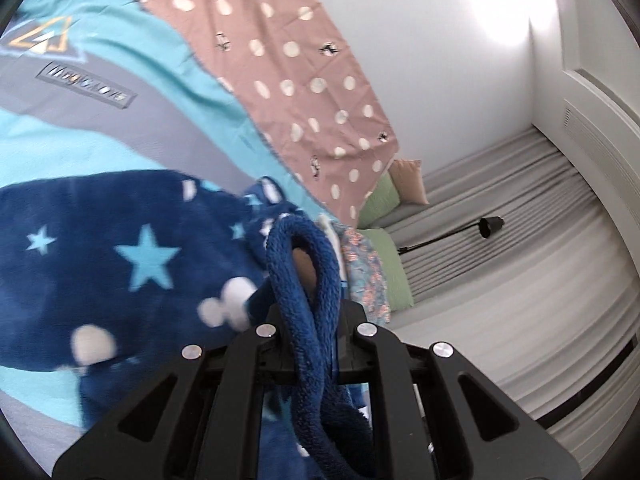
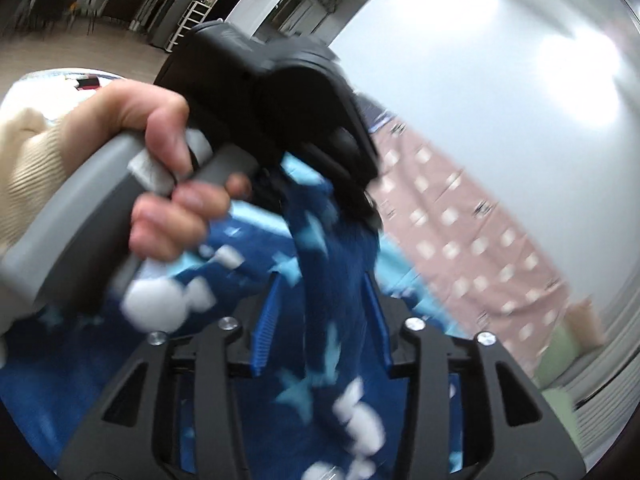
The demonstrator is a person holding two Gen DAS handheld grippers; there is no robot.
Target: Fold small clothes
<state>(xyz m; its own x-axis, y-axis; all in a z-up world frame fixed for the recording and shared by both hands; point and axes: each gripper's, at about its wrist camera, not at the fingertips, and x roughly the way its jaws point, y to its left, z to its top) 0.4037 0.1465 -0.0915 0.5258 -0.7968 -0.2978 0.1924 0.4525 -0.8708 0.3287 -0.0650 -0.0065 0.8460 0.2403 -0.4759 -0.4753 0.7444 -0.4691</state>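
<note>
Folding the fleece (image 1: pixel 132 256): left gripper (image 1: pixel 308 304) is clamped on its hem, right gripper (image 2: pixel 320 304) gapes with cloth loose between its jaws, so regripping likely follows.

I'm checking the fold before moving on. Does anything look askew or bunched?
Yes. The blue star garment is rumpled, not flat: the left gripper pinches a rolled loop of its fleece edge, and a twisted strip hangs between the right gripper's parted fingers.
</note>
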